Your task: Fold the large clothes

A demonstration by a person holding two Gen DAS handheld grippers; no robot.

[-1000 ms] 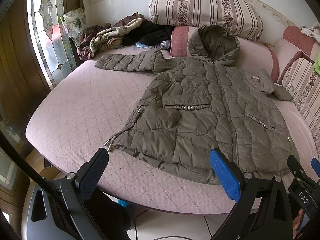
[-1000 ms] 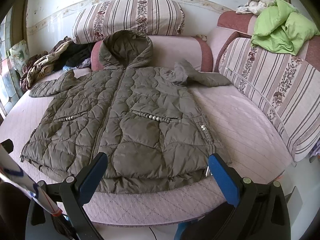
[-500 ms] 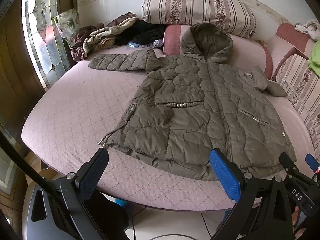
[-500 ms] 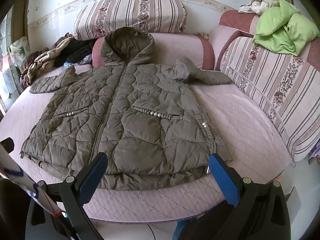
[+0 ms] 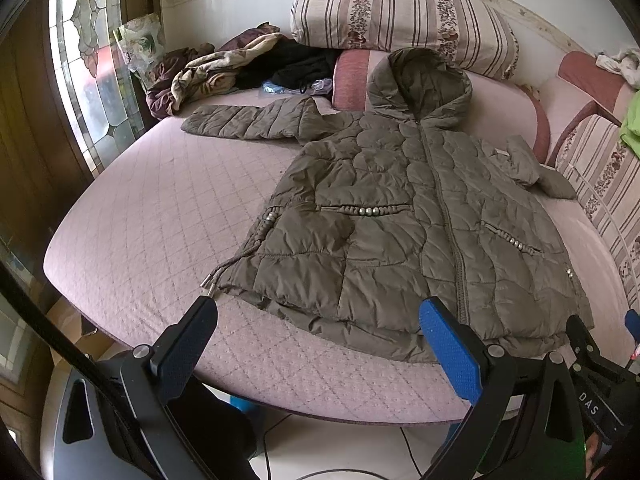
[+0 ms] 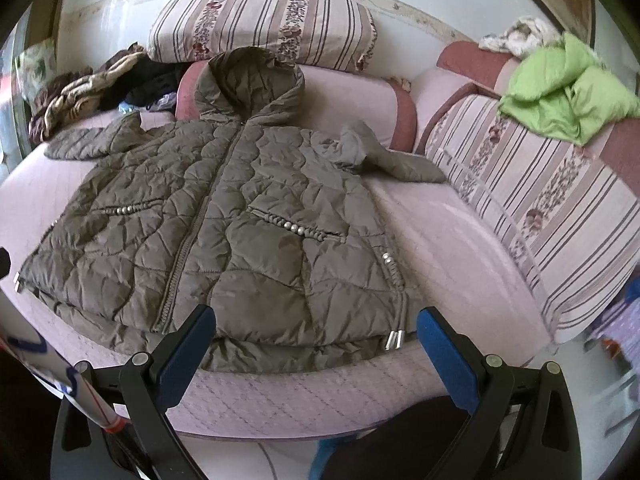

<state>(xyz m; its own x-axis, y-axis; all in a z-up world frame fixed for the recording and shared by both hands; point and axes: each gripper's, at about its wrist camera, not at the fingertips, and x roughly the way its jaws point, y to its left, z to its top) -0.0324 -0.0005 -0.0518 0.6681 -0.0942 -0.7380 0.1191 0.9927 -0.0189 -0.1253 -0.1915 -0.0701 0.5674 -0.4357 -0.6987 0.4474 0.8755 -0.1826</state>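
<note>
An olive quilted hooded coat (image 5: 400, 216) lies face up and zipped on a pink quilted bed (image 5: 152, 216), hood against the back cushion, both sleeves spread out. It also shows in the right wrist view (image 6: 224, 224). My left gripper (image 5: 318, 336) is open and empty, hovering before the coat's lower left hem. My right gripper (image 6: 316, 340) is open and empty, hovering just before the lower right hem, near the drawstring tips (image 6: 394, 340).
A striped bolster (image 5: 404, 20) lies at the back. A heap of clothes (image 5: 224, 68) fills the back left corner by a stained-glass window (image 5: 92, 60). A striped sofa back (image 6: 540, 200) with a green garment (image 6: 568, 92) runs along the right.
Both grippers have shifted slightly; the right one has moved closer to the coat's lower right hem. The coat has not moved, and both grippers stay open.
</note>
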